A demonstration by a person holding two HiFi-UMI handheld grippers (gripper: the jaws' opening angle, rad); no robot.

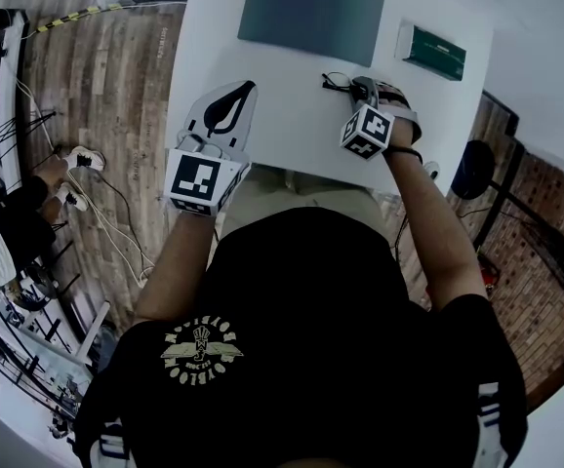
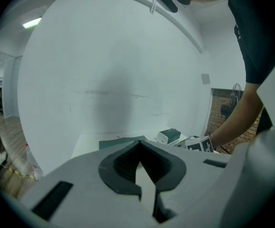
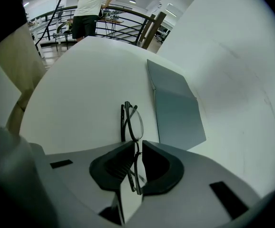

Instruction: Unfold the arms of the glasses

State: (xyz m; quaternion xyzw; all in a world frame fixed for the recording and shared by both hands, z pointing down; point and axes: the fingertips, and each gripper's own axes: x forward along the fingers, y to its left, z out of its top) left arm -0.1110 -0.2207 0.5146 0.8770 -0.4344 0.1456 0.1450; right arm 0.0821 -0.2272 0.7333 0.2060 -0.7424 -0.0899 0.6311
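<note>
The right gripper is clamped on the folded glasses, pinching the thin frame about the bridge; one lens stands beyond the jaws, the other sits between them, and the pair rests on edge on the white table, just beside the grey mat. The left gripper hangs apart over the table's near edge, jaws together on nothing.

The hold is narrow (a wire frame between flat pads), so I judge the glasses could swivel or slip once an arm is pushed; squeezing harder risks bending the bridge or pressing a lens; the left gripper, closed as it is, must open before it can catch an arm, or it may only knock the frame askew.
</note>
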